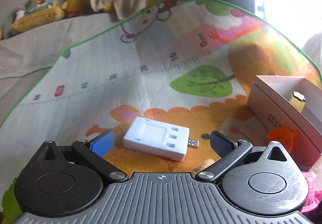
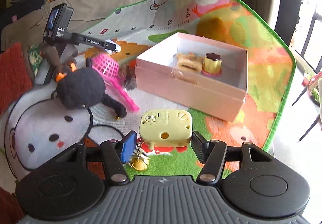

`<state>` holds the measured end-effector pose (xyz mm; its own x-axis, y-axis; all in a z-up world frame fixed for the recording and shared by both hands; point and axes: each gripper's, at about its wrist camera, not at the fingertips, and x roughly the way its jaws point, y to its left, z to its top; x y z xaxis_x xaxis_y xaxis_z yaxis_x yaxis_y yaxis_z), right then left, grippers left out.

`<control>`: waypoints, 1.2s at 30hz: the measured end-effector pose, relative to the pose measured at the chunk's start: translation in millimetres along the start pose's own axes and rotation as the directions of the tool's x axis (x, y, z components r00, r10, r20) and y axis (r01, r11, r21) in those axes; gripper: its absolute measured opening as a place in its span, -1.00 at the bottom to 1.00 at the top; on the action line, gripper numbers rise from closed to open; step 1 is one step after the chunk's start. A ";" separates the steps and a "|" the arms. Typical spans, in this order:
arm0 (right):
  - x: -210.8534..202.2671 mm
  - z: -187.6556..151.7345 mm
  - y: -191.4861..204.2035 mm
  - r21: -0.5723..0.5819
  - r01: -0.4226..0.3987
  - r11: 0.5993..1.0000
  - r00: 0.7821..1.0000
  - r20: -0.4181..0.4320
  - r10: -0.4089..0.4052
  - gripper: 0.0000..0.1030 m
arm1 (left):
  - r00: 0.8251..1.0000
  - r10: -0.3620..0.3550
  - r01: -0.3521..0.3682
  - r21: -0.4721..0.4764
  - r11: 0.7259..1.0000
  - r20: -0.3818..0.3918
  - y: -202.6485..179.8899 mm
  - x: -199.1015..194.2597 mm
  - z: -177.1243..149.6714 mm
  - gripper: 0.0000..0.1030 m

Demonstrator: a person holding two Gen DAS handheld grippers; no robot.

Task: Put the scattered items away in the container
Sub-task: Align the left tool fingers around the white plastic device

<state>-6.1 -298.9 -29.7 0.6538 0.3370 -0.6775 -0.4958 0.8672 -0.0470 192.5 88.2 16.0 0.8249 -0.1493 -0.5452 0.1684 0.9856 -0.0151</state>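
Hovering over a cartoon play mat [image 2: 231,28], two hand-held grippers line up on separate toys while a pink box [image 2: 193,91] waits with a pudding-shaped toy [image 2: 213,63] and a biscuit-like piece [image 2: 189,61] already inside. The right gripper [image 2: 162,144] stands released, its pads flanking a pale yellow plastic box toy [image 2: 166,128] without visibly pressing it; a small gold bell [image 2: 138,163] hangs off its near corner. That toy looks light, rigid and smooth-sided, so a squeeze across its flat left and right faces seems safest, clear of the dangling charm. The left gripper [image 1: 161,141] is likewise spread wide and empty, with a white rectangular device [image 1: 157,140] lying flat on the mat between its fingers; hard and slick by the look of it, the device is best pinched across its short sides. A black plush figure [image 2: 80,91] and a pink mesh scoop [image 2: 109,68] lie near the box, still outside it.
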 end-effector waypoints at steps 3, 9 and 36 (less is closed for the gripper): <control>-4.1 -17.0 -17.3 0.098 0.000 0.995 1.000 0.023 -0.002 0.67 | 0.998 -0.015 0.021 0.098 0.995 -0.062 -9.8 11.3 3.8 1.00; 10.8 -28.7 -47.6 0.345 -0.071 0.936 0.997 0.063 0.052 0.92 | 0.989 0.034 0.013 0.315 0.949 -0.145 -29.1 34.2 7.5 1.00; 26.4 -38.8 -40.9 0.384 -0.070 0.921 0.992 0.120 0.025 1.00 | 0.981 0.105 -0.066 0.222 0.973 -0.166 -11.9 36.4 13.3 0.96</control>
<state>9.2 -339.6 -74.1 0.7053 0.4001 -0.5852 -0.2824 0.9157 0.2858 227.7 69.9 7.5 0.7369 -0.0301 -0.6753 0.2290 0.9511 0.2075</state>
